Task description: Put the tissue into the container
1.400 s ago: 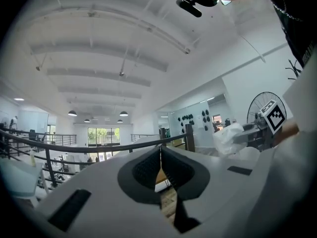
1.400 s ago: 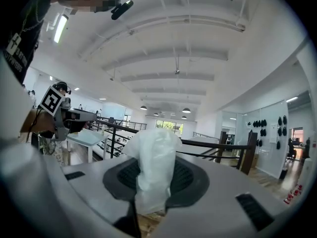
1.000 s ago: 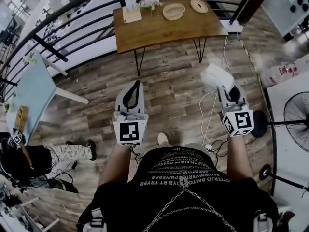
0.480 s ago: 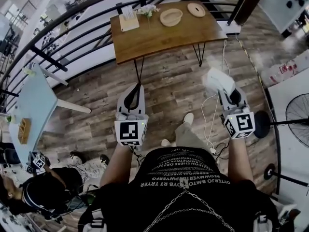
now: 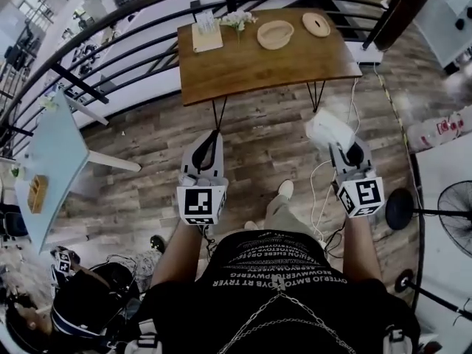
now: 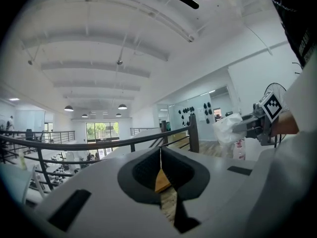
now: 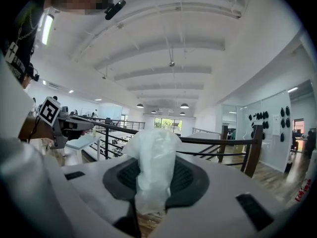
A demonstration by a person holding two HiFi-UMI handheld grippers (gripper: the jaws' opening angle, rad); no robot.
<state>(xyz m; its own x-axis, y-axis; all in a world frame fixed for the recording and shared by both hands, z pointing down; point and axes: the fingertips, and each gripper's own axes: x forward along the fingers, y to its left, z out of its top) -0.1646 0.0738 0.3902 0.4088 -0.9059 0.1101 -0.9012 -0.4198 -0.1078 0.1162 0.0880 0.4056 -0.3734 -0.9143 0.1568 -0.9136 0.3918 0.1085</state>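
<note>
My right gripper (image 5: 334, 137) is shut on a crumpled white tissue (image 5: 328, 126), which sticks up between its dark pads (image 7: 185, 180) in the right gripper view, tissue (image 7: 153, 155). My left gripper (image 5: 211, 134) is shut with nothing in it; its jaws meet in a thin seam (image 6: 160, 157). Both are held out level over the wood floor, short of a brown wooden table (image 5: 243, 68). On that table stand a round wooden bowl (image 5: 275, 34), a round lid (image 5: 316, 23), a tissue box (image 5: 206, 35) and flowers (image 5: 237, 21).
A black railing (image 5: 110, 46) curves behind the table. A pale blue table (image 5: 44, 153) stands at the left, a fan (image 5: 453, 216) and a white counter (image 5: 446, 168) at the right. White cables (image 5: 318, 190) lie on the floor. A person (image 5: 81, 308) crouches at lower left.
The wearer has stepped forward, so the wooden table sits closer and lower in the head view. Both grippers travelled with the step. The tissue stays in the right gripper.
</note>
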